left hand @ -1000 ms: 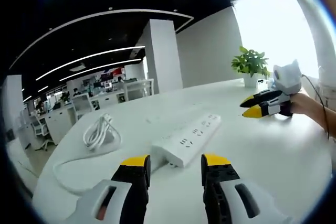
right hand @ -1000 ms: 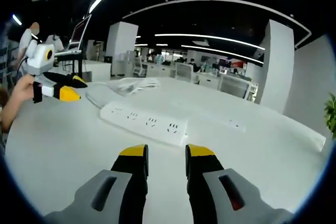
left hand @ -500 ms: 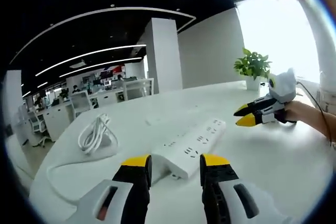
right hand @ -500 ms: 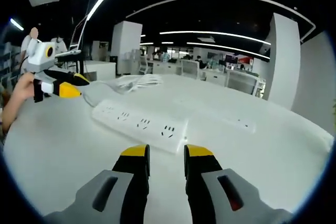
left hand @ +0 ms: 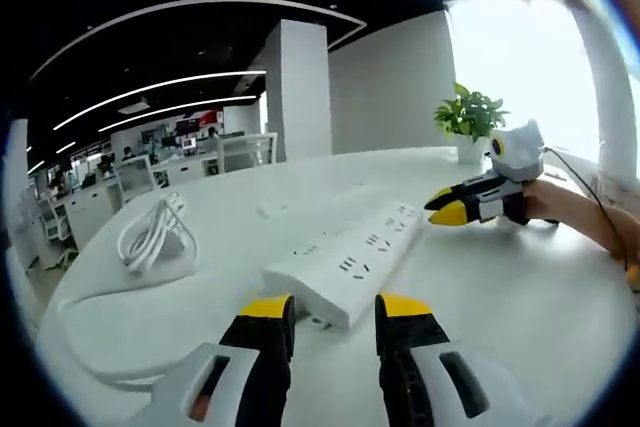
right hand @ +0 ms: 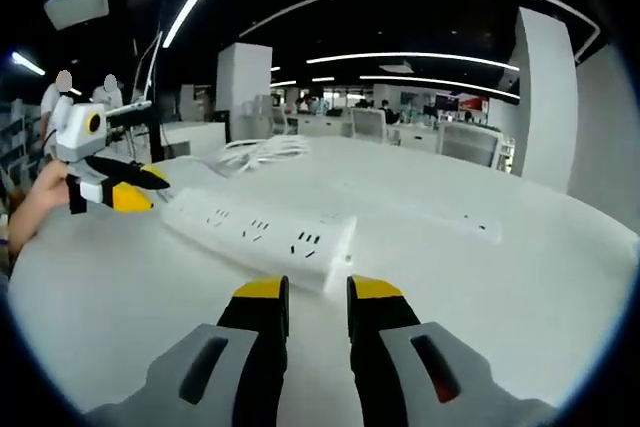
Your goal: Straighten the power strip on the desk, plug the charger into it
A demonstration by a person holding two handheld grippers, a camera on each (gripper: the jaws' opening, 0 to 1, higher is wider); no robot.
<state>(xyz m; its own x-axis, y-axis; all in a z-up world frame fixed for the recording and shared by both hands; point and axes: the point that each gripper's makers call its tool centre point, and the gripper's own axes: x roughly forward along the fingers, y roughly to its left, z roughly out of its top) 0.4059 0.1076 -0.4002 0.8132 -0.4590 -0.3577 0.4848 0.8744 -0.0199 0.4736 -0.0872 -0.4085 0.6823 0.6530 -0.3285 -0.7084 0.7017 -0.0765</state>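
Near end of power strip [left hand: 345,265] hidden behind left gripper [left hand: 332,309] tips in left gripper view; same in right gripper view, near end of strip behind right gripper [right hand: 318,291] tips. Contact between tips and strip: cannot tell. Cable coil [left hand: 150,237] beyond and left of left gripper: plug or charger within it too small to make out. Person's forearm [left hand: 590,219] behind far gripper cut off at right edge.

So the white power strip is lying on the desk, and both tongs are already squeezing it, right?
Not quite. The power strip does lie on the desk, but in the left gripper view the left tongs are open just short of its end, and the right tongs hover beside it.
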